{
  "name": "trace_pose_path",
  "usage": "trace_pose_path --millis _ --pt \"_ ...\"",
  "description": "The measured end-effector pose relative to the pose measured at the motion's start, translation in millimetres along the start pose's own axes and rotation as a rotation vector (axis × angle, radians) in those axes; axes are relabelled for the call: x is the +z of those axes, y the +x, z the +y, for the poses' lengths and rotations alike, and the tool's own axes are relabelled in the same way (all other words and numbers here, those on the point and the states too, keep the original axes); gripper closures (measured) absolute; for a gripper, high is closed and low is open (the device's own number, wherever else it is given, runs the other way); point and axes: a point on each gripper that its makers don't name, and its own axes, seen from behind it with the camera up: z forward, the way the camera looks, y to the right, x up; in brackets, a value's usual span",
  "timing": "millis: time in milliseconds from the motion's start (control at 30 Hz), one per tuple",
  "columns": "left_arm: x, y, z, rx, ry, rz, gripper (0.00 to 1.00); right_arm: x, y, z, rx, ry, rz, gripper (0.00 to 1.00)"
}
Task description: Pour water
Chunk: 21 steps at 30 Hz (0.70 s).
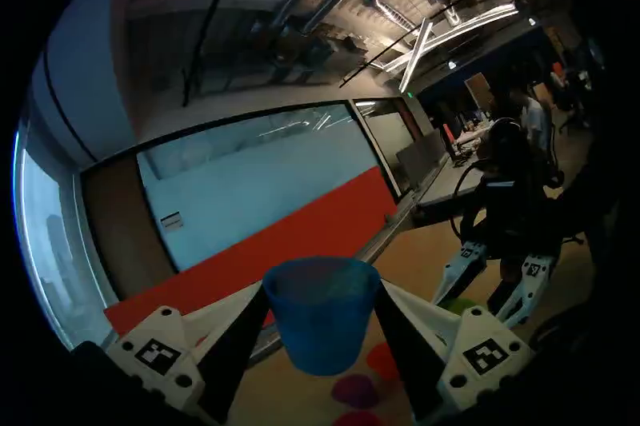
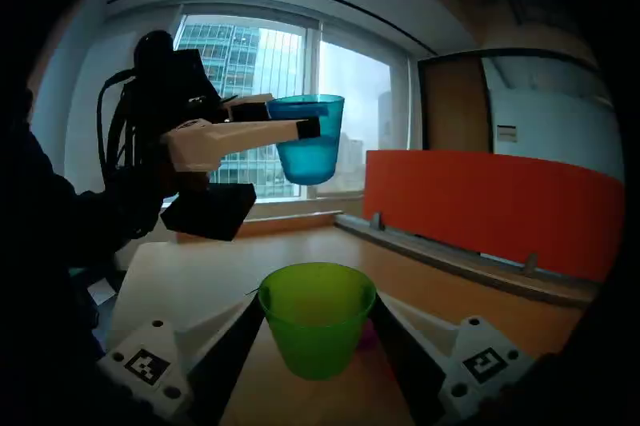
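A translucent blue cup (image 1: pixel 320 318) sits upright between the fingers of my left gripper (image 1: pixel 320 298), which is shut on it. The right gripper view shows the same blue cup (image 2: pixel 308 138) lifted high above the table, with the left gripper (image 2: pixel 308 126) clamped around it. My right gripper (image 2: pixel 318 306) is shut on a green cup (image 2: pixel 318 322), open side up, low over the wooden table (image 2: pixel 200 274). The blue cup hangs above and beyond the green one. In the left gripper view, the right gripper (image 1: pixel 490 298) is at the lower right with a sliver of green cup (image 1: pixel 458 306).
An orange partition (image 2: pixel 496 202) runs along the table's far side on a grey rail (image 2: pixel 448 254). Pink and red round pieces (image 1: pixel 356 390) lie on the table below the blue cup. Large windows (image 2: pixel 256 66) stand behind, and a person's dark sleeve (image 2: pixel 48 210) is at the left.
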Motion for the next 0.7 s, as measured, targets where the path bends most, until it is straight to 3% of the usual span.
trace_pose_path --millis 367,700 --pt "2.5 9 0.1 0.166 0.008 -0.010 0.14 6.8 1 -10 -0.003 0.029 -0.003 0.08" --pt "-1.1 14 4.8 0.275 0.013 -0.004 0.14 11.8 -1 -17 -0.006 0.049 -0.007 0.08"
